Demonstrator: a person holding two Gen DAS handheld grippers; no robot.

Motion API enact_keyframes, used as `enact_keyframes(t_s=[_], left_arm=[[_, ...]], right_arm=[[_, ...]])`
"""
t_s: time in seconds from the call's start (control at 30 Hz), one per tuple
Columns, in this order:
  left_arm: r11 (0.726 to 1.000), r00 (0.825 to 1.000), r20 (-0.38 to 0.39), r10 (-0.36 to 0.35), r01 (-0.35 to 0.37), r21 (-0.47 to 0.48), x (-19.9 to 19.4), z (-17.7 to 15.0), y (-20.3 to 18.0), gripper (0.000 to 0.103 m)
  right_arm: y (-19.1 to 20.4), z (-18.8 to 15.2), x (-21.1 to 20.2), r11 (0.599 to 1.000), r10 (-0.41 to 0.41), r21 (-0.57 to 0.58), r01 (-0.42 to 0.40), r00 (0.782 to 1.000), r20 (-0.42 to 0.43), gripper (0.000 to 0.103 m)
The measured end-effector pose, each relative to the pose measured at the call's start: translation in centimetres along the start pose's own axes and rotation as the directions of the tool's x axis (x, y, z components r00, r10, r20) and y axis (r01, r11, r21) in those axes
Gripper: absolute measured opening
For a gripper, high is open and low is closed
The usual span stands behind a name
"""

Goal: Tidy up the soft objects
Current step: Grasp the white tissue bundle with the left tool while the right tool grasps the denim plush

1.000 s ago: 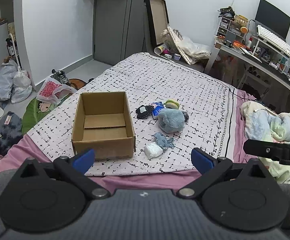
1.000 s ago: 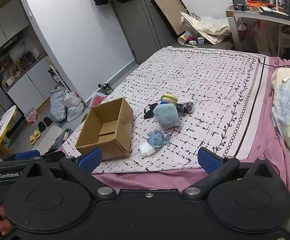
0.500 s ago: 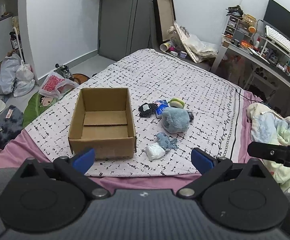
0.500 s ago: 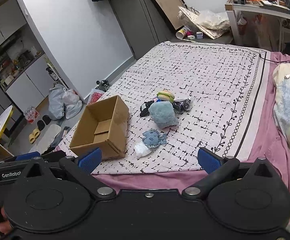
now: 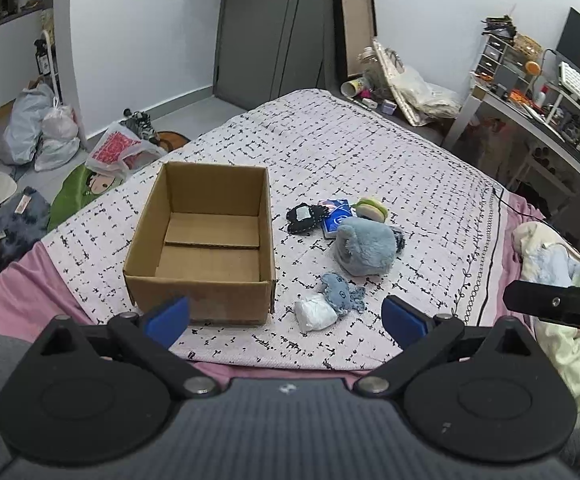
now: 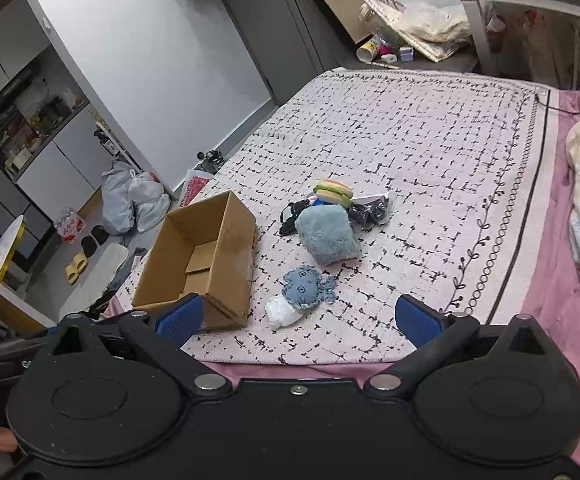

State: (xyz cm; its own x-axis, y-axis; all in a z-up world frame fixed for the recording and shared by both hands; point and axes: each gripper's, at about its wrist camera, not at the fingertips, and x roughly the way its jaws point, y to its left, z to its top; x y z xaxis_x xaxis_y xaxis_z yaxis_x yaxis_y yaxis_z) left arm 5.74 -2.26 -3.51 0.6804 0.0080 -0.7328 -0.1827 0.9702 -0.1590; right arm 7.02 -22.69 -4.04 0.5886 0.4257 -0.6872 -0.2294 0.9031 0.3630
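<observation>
An empty cardboard box (image 5: 206, 236) (image 6: 202, 256) stands on the patterned bedspread (image 5: 369, 152). To its right lie soft toys: a fluffy blue plush (image 5: 363, 250) (image 6: 325, 234), a small blue octopus (image 5: 339, 290) (image 6: 305, 286), a white bundle (image 5: 315, 314) (image 6: 282, 310), a burger plush (image 5: 371, 208) (image 6: 333, 191), a black item (image 5: 303, 216) and a blue packet (image 5: 335, 214). My left gripper (image 5: 286, 318) is open above the bed's near edge. My right gripper (image 6: 295, 318) is open too, nothing between its fingers.
Bags (image 5: 38, 128) and clutter cover the floor left of the bed. A desk (image 5: 537, 120) with a monitor stands at the right. Rumpled bedding (image 5: 557, 280) lies at the bed's right side. The right gripper's body (image 5: 557, 306) shows in the left wrist view.
Both grippers have moved forward and closer to the bed; the box and toys look larger. Nothing on the bed has moved, and both grippers stay open.
</observation>
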Motion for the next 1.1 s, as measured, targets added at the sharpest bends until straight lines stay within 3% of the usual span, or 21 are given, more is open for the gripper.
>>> enact_keyframes(t_s=[0.5,0.73,0.9,1.1], left_arm=[[0.995,0.999,-0.052,0.002,-0.008,-0.103,4.9,1.0,-0.5,0.098],[0.990,0.997,-0.080,-0.011,-0.001,-0.142,7.4,1.0,-0.5,0.090],[0.985,0.993,-0.114,-0.013,-0.007,-0.172,9.5,0.4,-0.6,0.082],[0.983,0.987,-0.158,-0.010,-0.019,-0.185,12.3,-0.5,-1.0,0.074]], right_arm=[[-0.5,2.8,5.5,0.995,0.069,0.073,-0.063,0.994,-0.087,0.103],[-1.5,2.5,8.8,0.988,0.116,0.118,-0.103,0.987,-0.110,0.102],[-2.5,2.0,11.0,0.983,0.145,0.128,-0.130,0.982,-0.122,0.090],[-4.1,1.5,13.6,0.972,0.174,0.183,-0.146,0.973,-0.150,0.083]])
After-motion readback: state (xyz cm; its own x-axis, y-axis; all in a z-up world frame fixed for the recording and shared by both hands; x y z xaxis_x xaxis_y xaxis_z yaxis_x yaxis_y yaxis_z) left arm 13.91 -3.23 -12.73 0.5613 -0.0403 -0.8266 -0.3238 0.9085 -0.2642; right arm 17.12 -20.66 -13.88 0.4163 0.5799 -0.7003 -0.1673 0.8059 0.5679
